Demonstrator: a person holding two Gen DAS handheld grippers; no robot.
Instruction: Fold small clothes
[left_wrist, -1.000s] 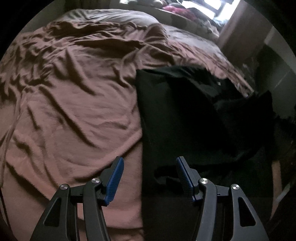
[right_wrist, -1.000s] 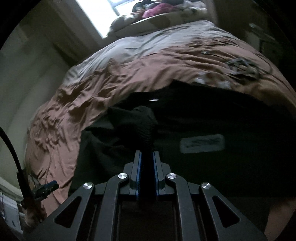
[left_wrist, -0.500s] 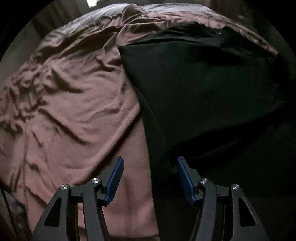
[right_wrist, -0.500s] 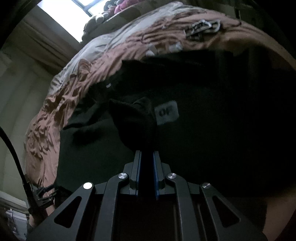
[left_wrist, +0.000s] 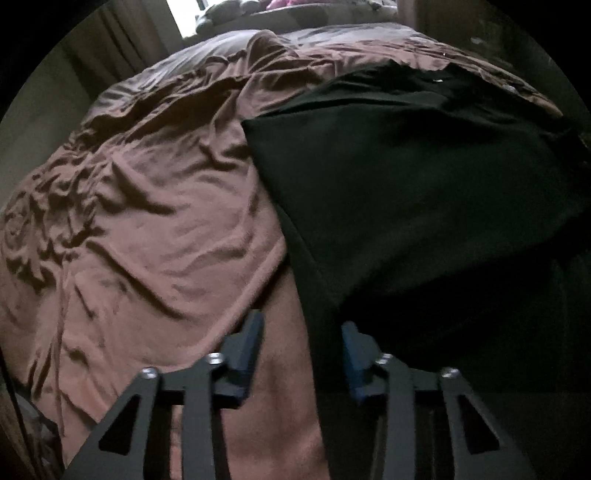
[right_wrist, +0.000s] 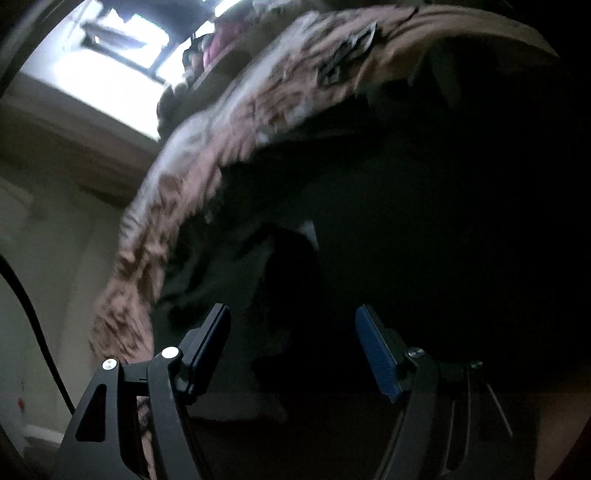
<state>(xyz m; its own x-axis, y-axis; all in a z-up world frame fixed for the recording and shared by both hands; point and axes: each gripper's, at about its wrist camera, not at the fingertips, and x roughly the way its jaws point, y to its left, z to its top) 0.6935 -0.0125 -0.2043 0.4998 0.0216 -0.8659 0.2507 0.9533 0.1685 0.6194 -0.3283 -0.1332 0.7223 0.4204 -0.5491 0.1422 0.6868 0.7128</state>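
Nearest the left wrist camera, the left gripper (left_wrist: 301, 341) has just been closing its jaws; they stand part way in, with a gap between them, and the near left edge of the black garment (left_wrist: 424, 192) runs up through that gap. The pads do not clearly press on the cloth, so I read the jaws as not yet gripping. In the right wrist view the right gripper (right_wrist: 291, 347) has just been opening: its jaws stand wide apart with dark cloth lying beyond them, none of it pinched.

The black garment lies spread on the bed, over the right side of the brown blanket (left_wrist: 147, 221), and its near end hangs over the bed's front edge. Further back on the garment a small pale tag (right_wrist: 308, 230) shows, blurred. Beyond the blanket's far end, a bright window (right_wrist: 103, 66) and a heap of mixed clothes (left_wrist: 280, 4) sit at the head of the bed.

The risk, as I judge it, is on the left: closing on that edge could catch the blanket along with the garment, or take only one layer, and the fold would drag crooked. With the right jaws released, the freed part may also slump or slide toward the bed's front edge.
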